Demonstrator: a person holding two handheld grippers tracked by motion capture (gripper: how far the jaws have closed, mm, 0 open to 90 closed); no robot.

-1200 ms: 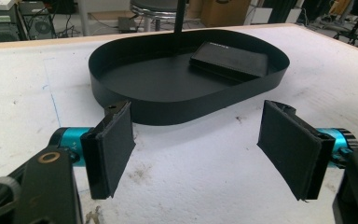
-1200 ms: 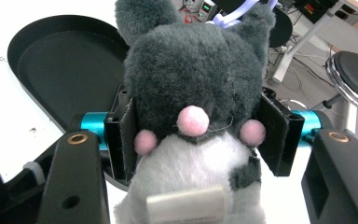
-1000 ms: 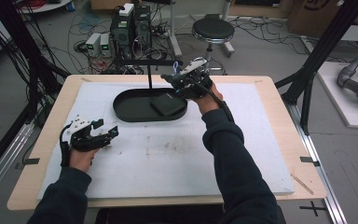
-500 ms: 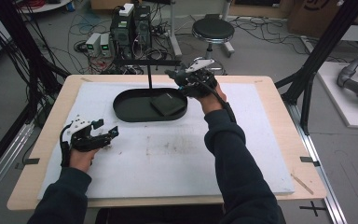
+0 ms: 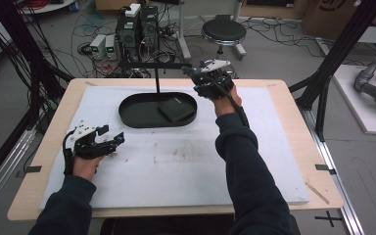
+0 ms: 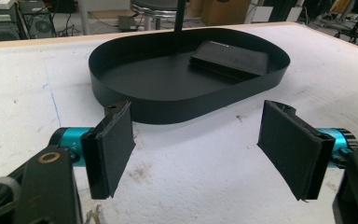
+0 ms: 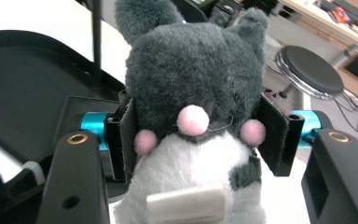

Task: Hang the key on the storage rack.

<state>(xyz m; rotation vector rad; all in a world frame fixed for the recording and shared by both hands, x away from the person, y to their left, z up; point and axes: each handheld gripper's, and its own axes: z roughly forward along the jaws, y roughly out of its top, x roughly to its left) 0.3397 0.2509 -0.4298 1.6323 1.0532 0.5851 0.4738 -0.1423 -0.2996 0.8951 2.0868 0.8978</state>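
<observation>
A: Holding that plush toy (image 7: 193,116) by its head, the right gripper (image 5: 210,78) hangs at the far right end of the black tray (image 5: 127,115), beside the thin upright post (image 5: 156,81). Both pads are pressed into the fur at the cheeks.

B: What worries you?

A: Soft fur gives under the pads. The grip sits high, and the white belly and its sewn-in label hang below, so the toy could sag or slip out. It could also brush the post, or land on the flat black case (image 5: 176,108) already in the tray.

B: And the toy itself?

A: Dark grey and fluffy, two ears, a pink nose and pink cheeks, a white front. Possibly a cat or a mouse; this close, I can't tell.

B: The other hand?

A: The left gripper (image 6: 198,140) rests low over the white mat (image 5: 186,166), near the tray, jaws wide apart with nothing between them.
</observation>
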